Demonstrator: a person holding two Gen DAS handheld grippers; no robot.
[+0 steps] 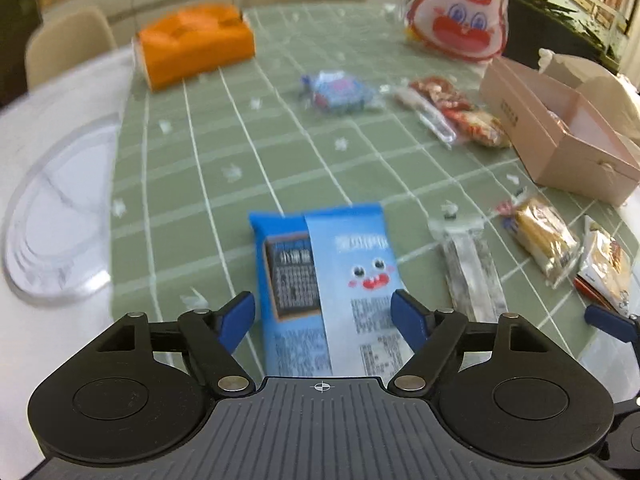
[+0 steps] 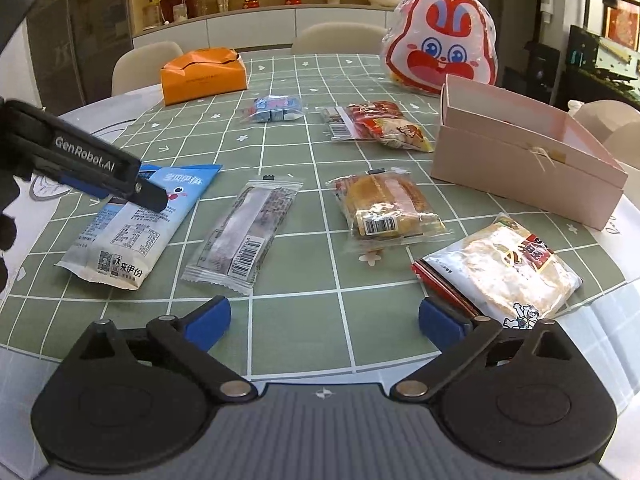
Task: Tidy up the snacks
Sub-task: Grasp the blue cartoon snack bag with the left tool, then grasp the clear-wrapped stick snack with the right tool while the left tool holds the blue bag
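Two blue snack packets (image 1: pixel 324 272) lie side by side on the green checked cloth, their near ends between the blue pads of my left gripper (image 1: pixel 322 312). The jaws stand wide and do not press on them. In the right wrist view the same packets (image 2: pixel 136 216) lie at the left under a black finger (image 2: pixel 148 196) of the left gripper. My right gripper (image 2: pixel 324 314) is open over bare cloth with nothing between its pads. A grey wrapped bar (image 2: pixel 244 232), a cake packet (image 2: pixel 388 212) and a rice cracker packet (image 2: pixel 504 268) lie just beyond it.
An open pink box (image 2: pixel 520 160) stands at the right. Farther back are red snack packs (image 2: pixel 380 124), a small blue packet (image 2: pixel 274 108), an orange box (image 2: pixel 204 76) and a rabbit-face bag (image 2: pixel 440 40). A clear divided plate (image 1: pixel 60 220) sits off the cloth at the left.
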